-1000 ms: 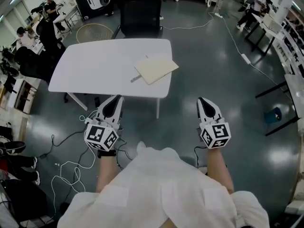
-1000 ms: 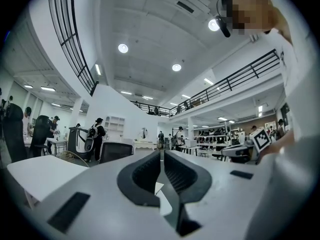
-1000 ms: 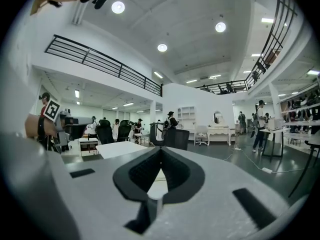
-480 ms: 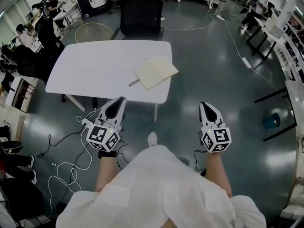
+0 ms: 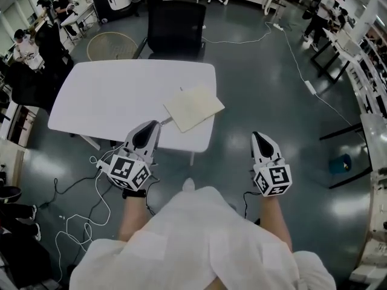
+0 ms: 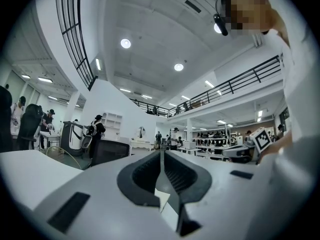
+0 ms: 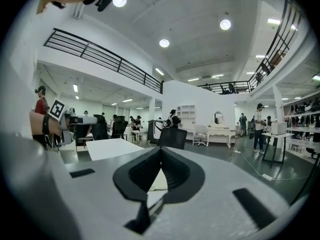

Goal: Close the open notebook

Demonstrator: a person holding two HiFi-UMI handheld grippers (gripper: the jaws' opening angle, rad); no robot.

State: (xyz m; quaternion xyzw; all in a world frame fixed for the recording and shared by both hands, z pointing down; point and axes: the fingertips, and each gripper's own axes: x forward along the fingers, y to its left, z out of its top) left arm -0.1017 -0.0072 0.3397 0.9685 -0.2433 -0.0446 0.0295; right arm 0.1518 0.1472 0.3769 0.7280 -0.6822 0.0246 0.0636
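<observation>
The notebook (image 5: pixel 193 106) lies by the tabletop's (image 5: pixel 109 101) near right edge, open floor (image 5: pixel 272 89) alongside; left tool (image 5: pixel 152 125) and right tool (image 5: pixel 257 135) are both closed and empty

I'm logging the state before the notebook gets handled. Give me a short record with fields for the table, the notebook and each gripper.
table: white, with a black chair behind its far edge
notebook: lies flat near the table's right front corner, cream face up
left gripper: jaws together, nothing between them, by the table's near edge, short of the notebook
right gripper: jaws together, nothing between them, over the floor to the right of the table
contact: neither gripper touches the notebook
</observation>
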